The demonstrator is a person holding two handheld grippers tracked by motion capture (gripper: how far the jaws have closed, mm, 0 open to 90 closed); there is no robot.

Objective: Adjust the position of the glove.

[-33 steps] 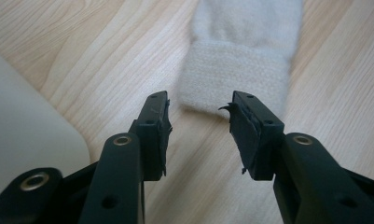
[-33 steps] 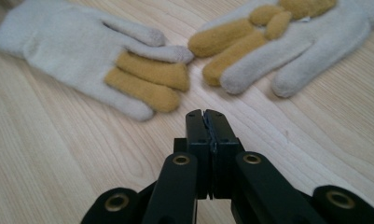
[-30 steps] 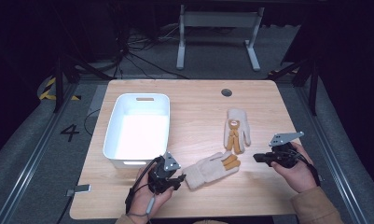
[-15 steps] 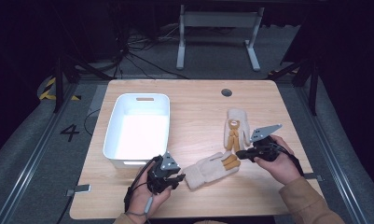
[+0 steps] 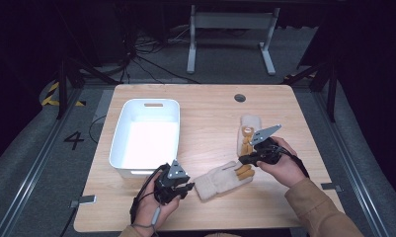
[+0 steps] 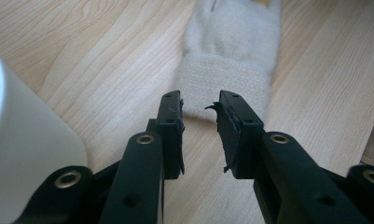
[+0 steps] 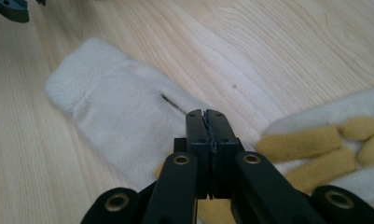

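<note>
I counted two cream gloves (image 5: 220,178) (image 5: 247,129) right of centre and one white bin (image 5: 145,136). My left gripper (image 6: 201,112) gaped part-open at a cuff; my right gripper (image 7: 206,119) was closed, empty.

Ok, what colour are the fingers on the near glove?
Mustard yellow fingers on a cream glove, best seen in the right gripper view.
</note>
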